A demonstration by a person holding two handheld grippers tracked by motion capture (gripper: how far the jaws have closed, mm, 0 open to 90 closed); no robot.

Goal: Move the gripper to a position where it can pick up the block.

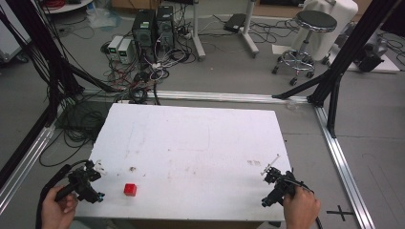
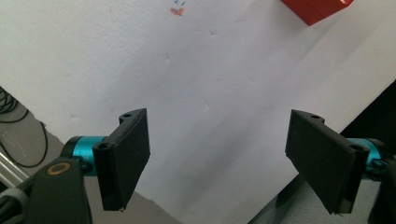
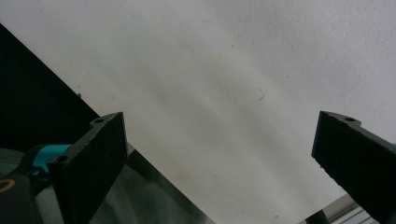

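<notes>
Red cube [image 1: 130, 189] sat on counter [image 1: 200, 143] just right of left claw [image 1: 93, 188], far from right claw [image 1: 272, 188]. Both claws released, empty. Left nearer.

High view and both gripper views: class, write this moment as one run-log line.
left gripper: open, empty, near table corner | right gripper: open, empty | red block: on white table, untouched

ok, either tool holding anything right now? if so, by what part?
Nothing held. The left tool and right tool both stand open over the white table; the red block sits untouched near the left one.
</notes>
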